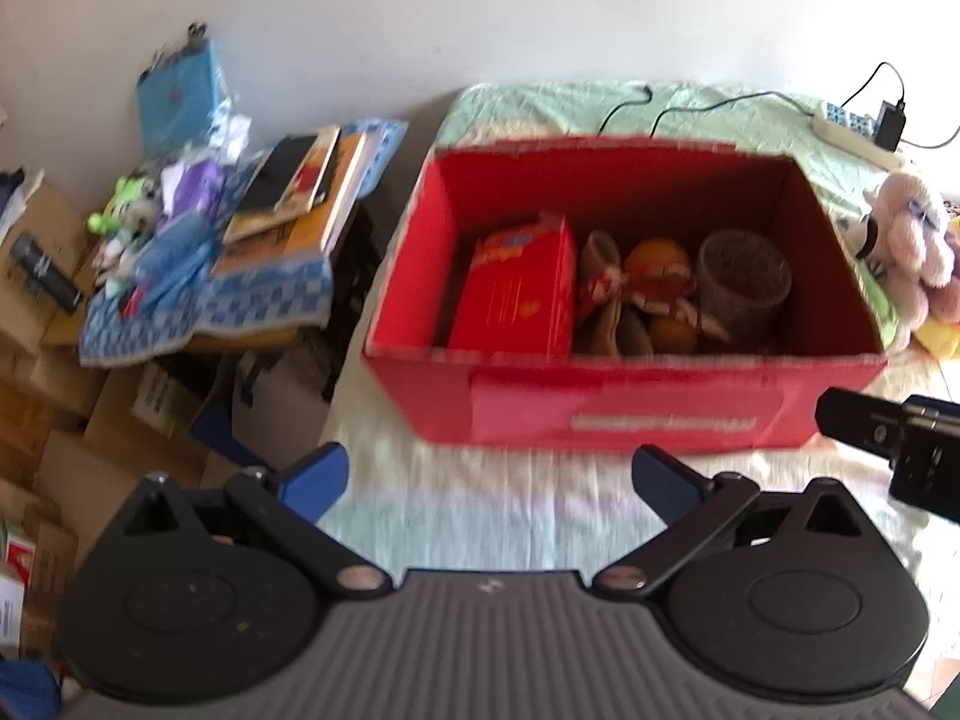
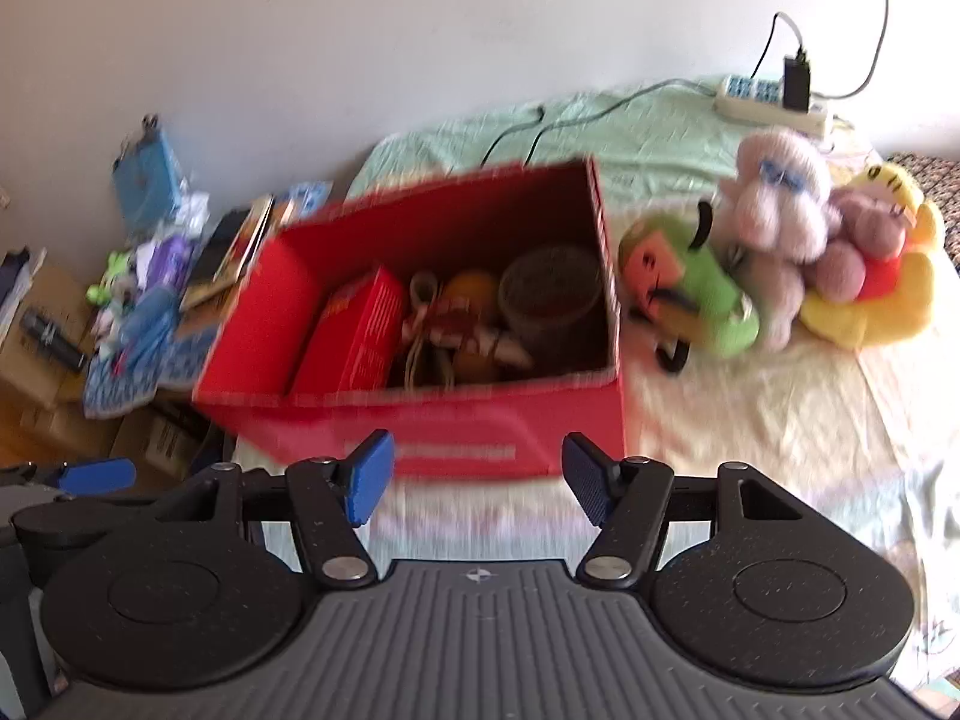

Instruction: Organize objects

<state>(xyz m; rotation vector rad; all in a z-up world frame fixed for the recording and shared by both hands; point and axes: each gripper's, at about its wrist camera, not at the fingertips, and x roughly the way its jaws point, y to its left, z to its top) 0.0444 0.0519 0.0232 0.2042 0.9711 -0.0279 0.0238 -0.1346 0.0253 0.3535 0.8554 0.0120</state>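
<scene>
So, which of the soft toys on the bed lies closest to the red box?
The green plush toy. It lies right beside the red box's right wall, while the pink one and the yellow one sit farther right.

Both tools are held level, pointing forward. The left tool (image 1: 489,480) has its blue fingers (image 1: 318,477) spread wide, holding nothing. The right tool (image 2: 477,477) is likewise parted and empty, just beside the left.

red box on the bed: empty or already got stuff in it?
Partly filled. The red box holds a red carton, a glass jar and orange items; its right end looks bare.
</scene>
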